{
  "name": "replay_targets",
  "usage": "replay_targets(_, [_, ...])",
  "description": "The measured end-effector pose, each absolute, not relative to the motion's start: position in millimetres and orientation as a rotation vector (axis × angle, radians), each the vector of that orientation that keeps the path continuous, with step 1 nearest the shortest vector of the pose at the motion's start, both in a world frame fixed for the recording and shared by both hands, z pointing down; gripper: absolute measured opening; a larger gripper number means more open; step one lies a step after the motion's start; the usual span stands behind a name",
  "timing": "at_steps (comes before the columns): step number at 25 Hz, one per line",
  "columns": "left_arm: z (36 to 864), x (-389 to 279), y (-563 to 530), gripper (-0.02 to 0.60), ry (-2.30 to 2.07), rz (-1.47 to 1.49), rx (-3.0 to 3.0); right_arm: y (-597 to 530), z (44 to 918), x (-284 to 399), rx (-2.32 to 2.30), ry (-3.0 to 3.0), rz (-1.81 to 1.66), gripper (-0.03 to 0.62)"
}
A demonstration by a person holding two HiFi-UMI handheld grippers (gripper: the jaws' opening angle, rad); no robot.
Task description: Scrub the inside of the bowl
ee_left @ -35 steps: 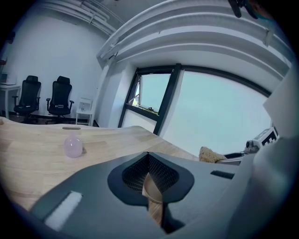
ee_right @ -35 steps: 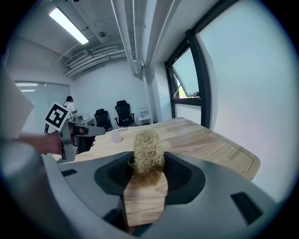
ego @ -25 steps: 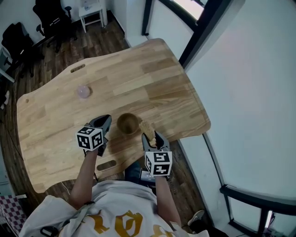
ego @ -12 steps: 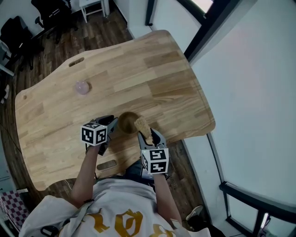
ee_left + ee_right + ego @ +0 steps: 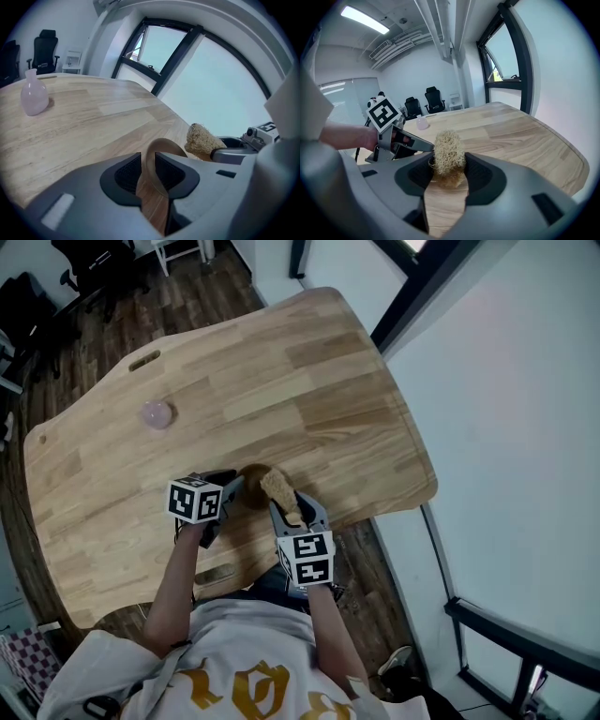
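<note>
Pinched the bowl (image 5: pixel 161 147) by its rim in the left gripper (image 5: pixel 150 176) jaws near the counter (image 5: pixel 281 381) front edge, clenched a scrubber (image 5: pixel 449 152) in the right gripper (image 5: pixel 449 176) jaws beside the rim, with scrubbing seemingly all left.

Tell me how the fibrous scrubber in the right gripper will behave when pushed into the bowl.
The scrubber looks coarse and open-fibred, so it is probably light and springy rather than stiff. The right gripper pinches its lower part, so the free top will likely bend against the bowl. Its rough fibres should resist slipping.
</note>
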State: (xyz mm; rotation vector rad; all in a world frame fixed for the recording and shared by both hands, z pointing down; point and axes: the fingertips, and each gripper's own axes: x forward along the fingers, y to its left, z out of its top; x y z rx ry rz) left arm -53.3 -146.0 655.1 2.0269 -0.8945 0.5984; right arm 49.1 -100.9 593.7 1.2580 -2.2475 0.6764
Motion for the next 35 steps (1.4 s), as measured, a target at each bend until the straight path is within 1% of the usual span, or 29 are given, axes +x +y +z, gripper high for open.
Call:
replay_targets(5, [663,-49,-144,0.091,-0.866,0.624,2.004,-102,596,47,1.238,-2.242,0.679,0.184])
replay_targets(12, [665,-49,-147,0.089,-0.876,0.587,1.975,-102,598,43,1.214,-2.241,0.68,0.184])
replay_targets(13, [665,-49,-147,0.082,-0.879,0.583,1.973,-102,599,42,1.209,-2.243,0.679,0.184])
replay_targets(15, [665,-50,-147,0.031,-0.891,0.585,1.969,-102,599,40,1.197,-2.246,0.676,0.184])
replay_targets(24, [657,-51,-146,0.026,-0.929,0.569,1.969,-96,602,37,1.145,-2.241,0.677,0.184])
replay_targets(29, [637,-48,-147,0.026,-0.971,0.565,2.027,-95,596,39,1.142,-2.229,0.68,0.184])
replay_targets(35, [601,-48,-143,0.026,-1.069,0.645,2.167,-88,590,39,1.168,-2.197,0.701,0.184])
